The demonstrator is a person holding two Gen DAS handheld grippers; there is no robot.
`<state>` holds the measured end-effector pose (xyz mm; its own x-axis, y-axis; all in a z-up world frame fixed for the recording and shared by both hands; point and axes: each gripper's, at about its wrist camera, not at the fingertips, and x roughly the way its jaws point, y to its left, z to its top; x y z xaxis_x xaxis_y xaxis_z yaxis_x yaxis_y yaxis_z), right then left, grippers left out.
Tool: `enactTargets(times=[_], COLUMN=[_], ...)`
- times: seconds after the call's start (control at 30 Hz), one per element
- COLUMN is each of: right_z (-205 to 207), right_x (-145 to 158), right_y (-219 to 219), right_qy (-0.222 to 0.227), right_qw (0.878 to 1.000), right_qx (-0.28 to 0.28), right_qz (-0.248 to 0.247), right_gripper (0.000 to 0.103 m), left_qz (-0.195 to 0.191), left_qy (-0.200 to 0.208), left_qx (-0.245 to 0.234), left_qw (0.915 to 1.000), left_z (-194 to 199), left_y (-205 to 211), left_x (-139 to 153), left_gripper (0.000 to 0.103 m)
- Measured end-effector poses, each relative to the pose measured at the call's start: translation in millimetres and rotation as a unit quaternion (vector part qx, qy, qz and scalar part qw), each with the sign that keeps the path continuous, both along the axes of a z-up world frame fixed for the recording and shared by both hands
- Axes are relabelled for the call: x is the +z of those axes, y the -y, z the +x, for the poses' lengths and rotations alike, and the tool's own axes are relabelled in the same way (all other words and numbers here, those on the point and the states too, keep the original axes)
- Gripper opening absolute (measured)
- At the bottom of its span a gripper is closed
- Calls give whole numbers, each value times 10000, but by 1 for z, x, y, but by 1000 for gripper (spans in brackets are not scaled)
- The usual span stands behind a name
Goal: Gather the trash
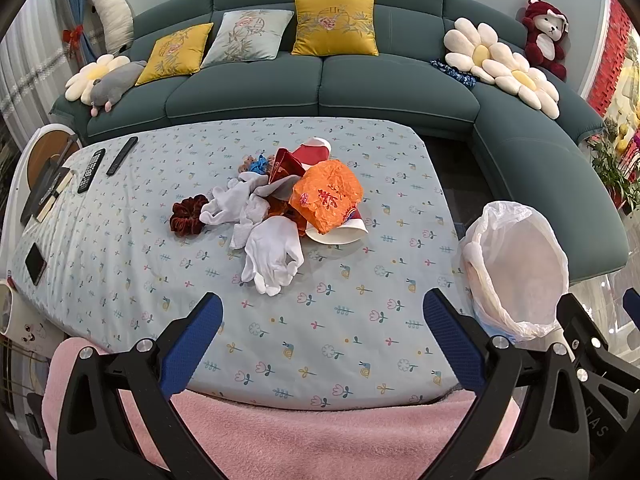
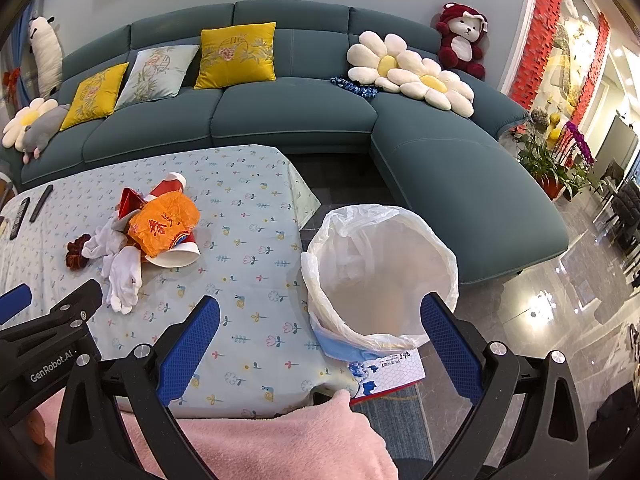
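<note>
A pile lies mid-table: crumpled orange paper (image 1: 326,196) (image 2: 164,218) on a white paper cup (image 1: 340,234) (image 2: 176,258), a red cup (image 1: 314,152), white gloves (image 1: 272,254) (image 2: 122,276), a dark red scrunchie (image 1: 188,220) (image 2: 78,254). A bin lined with a white bag (image 1: 516,272) (image 2: 380,272) stands right of the table. My left gripper (image 1: 322,316) is open and empty, above the table's near part, short of the gloves. My right gripper (image 2: 320,324) is open and empty, over the table's right edge and the bin's near rim.
The table (image 1: 120,280) has a floral cloth. Two remotes (image 1: 106,162) and a phone (image 1: 35,263) lie at its left. A green sofa (image 1: 280,88) with cushions stands behind. A pink blanket (image 1: 300,436) lies at the near edge. A printed box (image 2: 384,372) sits under the bin.
</note>
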<state>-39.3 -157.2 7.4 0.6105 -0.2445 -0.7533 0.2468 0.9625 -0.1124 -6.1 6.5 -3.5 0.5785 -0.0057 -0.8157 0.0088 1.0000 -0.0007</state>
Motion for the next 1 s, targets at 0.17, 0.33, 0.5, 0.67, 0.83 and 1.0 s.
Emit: enactTargets(times=[0.17,0.33,0.5,0.67,0.83,1.0], right_z=[0,1,1,1,1,1], right_x=[0,1,1,1,2,5], right_y=[0,-1,-1,-1,-1,1], right_qy=[4,11,10,9,16,55], right_qw=[10000,10000,10000,10000,10000,10000], right_qx=[4,20,14,17,8,-36], right_qz=[-5,-21,-11,-11,-14,-30], right_gripper=[96,96,96,96,96,96], left_qz=[0,-1,0,0,-25,-63], left_qy=[7,8,10,12,5,57], left_qx=[-3,0,-1,0,-17,-69], left_qw=[10000,10000,10000,10000,10000,9999], left_z=[0,0,0,0,1,2], left_y=[0,0,0,0,1,1], left_x=[0,0,0,0,1,4], left_gripper=[96,96,96,96,96,96])
